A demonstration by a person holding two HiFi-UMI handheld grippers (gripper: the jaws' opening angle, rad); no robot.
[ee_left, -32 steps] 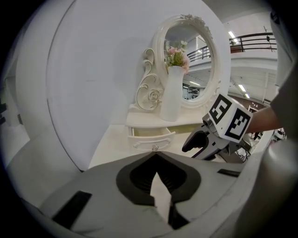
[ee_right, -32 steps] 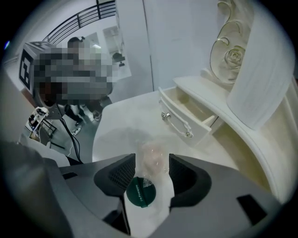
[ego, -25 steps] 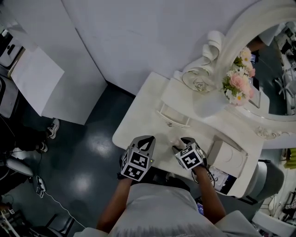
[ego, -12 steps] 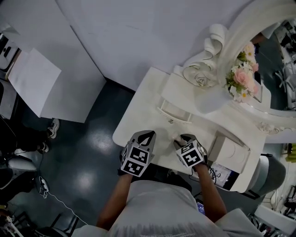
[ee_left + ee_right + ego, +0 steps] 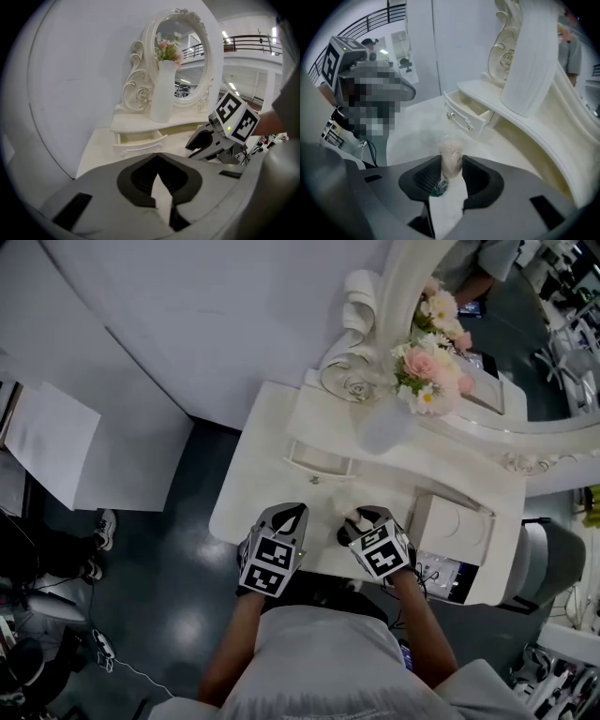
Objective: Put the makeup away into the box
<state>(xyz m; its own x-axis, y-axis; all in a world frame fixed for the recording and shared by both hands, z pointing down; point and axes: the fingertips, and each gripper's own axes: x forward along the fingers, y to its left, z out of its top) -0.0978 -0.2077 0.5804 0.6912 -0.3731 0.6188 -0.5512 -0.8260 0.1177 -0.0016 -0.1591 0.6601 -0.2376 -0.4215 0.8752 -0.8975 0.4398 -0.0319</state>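
A pale pink makeup bottle (image 5: 451, 157) with a clear cap stands between the pads of my right gripper (image 5: 451, 172), whose jaws are closing on it just above the dressing table (image 5: 253, 512). In the head view the same makeup bottle (image 5: 357, 517) shows at the tip of the right gripper (image 5: 362, 521). A white box (image 5: 457, 529) sits on the table to the right of it. My left gripper (image 5: 289, 515) hovers at the table's front edge, a little left of the right one, with its jaws (image 5: 158, 157) together and nothing in them.
A small drawer (image 5: 317, 461) stands open under the raised shelf (image 5: 441, 460). Behind it are a white vase of pink flowers (image 5: 424, 371) and an oval mirror (image 5: 187, 61). A dark floor (image 5: 159, 587) lies left of the table, and a grey stool (image 5: 544, 563) stands at the right.
The right gripper's jaws have come in around the pale bottle that lay in front of them and have lifted slightly. Both grippers shifted a little; the head view swung left.
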